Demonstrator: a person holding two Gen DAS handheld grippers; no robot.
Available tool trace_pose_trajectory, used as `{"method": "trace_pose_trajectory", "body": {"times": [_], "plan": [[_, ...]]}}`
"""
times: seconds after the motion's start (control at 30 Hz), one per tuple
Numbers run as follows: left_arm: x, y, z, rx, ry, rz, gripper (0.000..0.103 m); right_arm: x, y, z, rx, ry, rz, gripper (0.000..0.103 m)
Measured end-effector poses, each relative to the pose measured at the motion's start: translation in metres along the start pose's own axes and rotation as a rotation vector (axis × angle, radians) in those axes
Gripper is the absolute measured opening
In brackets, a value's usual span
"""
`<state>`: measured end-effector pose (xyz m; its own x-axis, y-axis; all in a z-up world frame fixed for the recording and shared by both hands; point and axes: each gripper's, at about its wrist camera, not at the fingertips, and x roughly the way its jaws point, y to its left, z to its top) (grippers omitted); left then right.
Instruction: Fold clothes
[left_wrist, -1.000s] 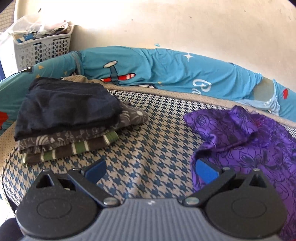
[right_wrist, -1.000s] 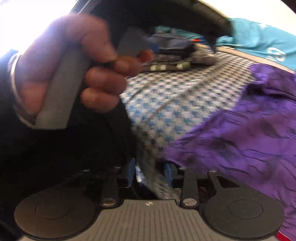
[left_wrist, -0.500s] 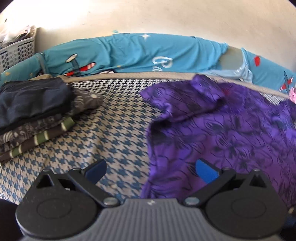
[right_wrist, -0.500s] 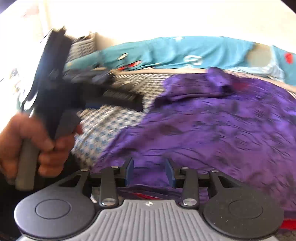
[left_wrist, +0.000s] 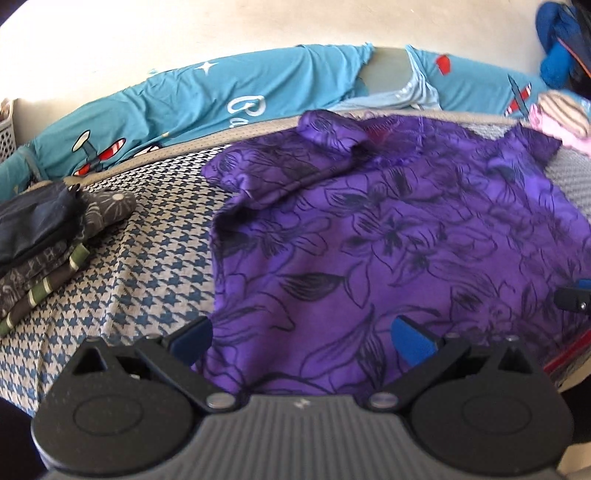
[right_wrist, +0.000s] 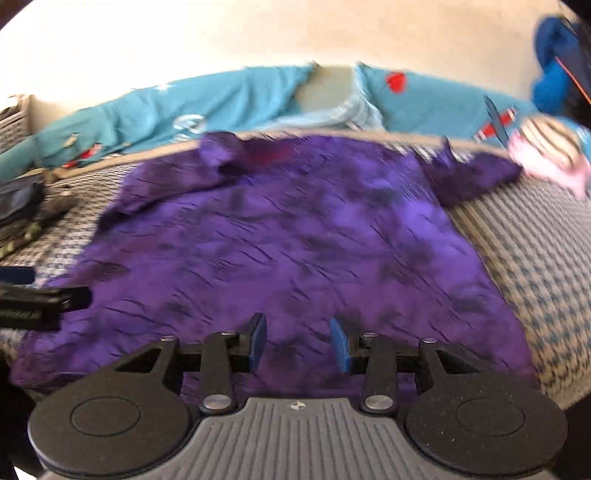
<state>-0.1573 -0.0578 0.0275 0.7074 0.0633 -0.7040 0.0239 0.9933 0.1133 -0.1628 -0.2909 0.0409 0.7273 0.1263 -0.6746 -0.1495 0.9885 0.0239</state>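
Both views low over purple garment

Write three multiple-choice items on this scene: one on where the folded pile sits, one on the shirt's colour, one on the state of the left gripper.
1. Where is the folded pile relative to the shirt?
A. on top of it
B. to its left, apart
C. to its right

2. What colour is the shirt?
A. purple with dark flowers
B. plain white
C. red stripes

3. How is the left gripper?
A. shut on the shirt
B. shut on nothing
C. open

Answers:
1 B: houndstooth cover shows between pile and shirt.
2 A: dark flower outlines run over purple cloth.
3 C: its blue pads stand wide apart over the shirt's near edge.
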Motion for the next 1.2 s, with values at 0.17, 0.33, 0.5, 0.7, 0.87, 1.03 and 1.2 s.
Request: {"method": "trace_pose_trajectory", "body": {"times": [0.17, 0.33, 0.5, 0.7, 0.87, 1.03, 1.2], "plan": [[0.003, -0.013, -0.01, 0.034, 0.038, -0.002, 0.103, 0.005, -0.013, -0.013, 0.038, 0.098, -0.015, 0.039], [0.004, -0.02, -0.022, 0.033, 0.09, -0.025, 0.103, -0.001, -0.017, -0.025, 0.063, 0.149, 0.002, 0.044], [0.002, -0.029, -0.034, 0.071, 0.106, -0.037, 0.103, 0.004, -0.018, -0.033, 0.116, 0.206, 0.002, 0.051], [0.004, -0.032, -0.041, 0.086, 0.106, -0.047, 0.103, 0.008, -0.021, -0.037, 0.155, 0.219, -0.019, 0.063], [0.004, -0.032, -0.042, 0.083, 0.1, -0.052, 0.103, 0.009, -0.023, -0.037, 0.18, 0.225, -0.034, 0.068], [0.005, -0.032, -0.042, 0.086, 0.11, -0.048, 0.103, 0.009, -0.023, -0.036, 0.175, 0.226, -0.055, 0.073], [0.006, -0.033, -0.039, 0.064, 0.138, -0.033, 0.103, 0.004, -0.023, -0.032, 0.172, 0.2, -0.039, 0.073]]}}
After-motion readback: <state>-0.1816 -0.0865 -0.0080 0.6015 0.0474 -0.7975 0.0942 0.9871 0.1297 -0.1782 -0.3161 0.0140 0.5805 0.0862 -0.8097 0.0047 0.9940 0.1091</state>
